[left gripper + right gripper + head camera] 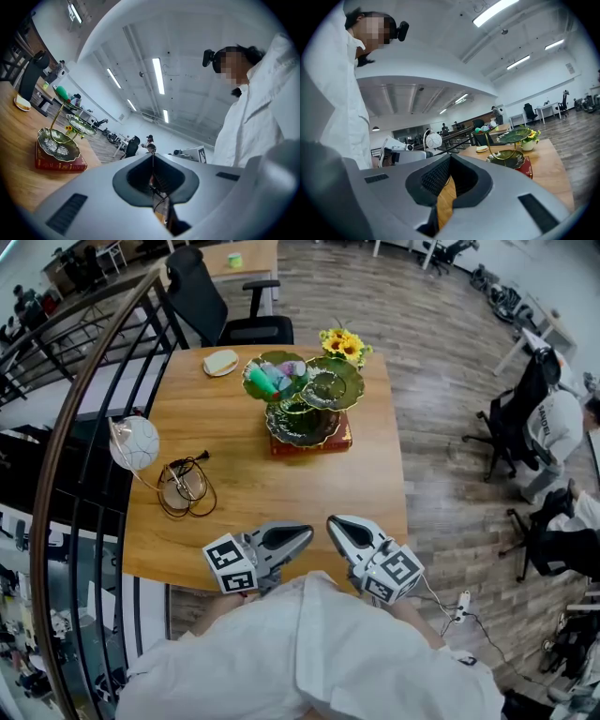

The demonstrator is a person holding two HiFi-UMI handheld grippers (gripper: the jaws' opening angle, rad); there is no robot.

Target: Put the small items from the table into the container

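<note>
On the far side of the wooden table (253, 521) a tiered stand of green leaf-shaped dishes (302, 423) rests on a red box. Its upper left dish holds several small coloured items (272, 376). A cream round item (221, 362) lies at the table's far left, and a pair of glasses with a cord (186, 488) lies at the near left. Both grippers hover over the near edge, tips close together. My left gripper (305, 532) (152, 157) is shut and empty. My right gripper (333, 521) (451, 157) is shut too, holding nothing. The stand (58, 143) (511, 159) is far from both.
A white globe lamp (134, 442) stands at the table's left edge beside a dark curved railing (66, 427). Yellow flowers in a pot (344, 343) sit behind the stand. A black office chair (211, 301) is at the far side. A person sits at the right (553, 427).
</note>
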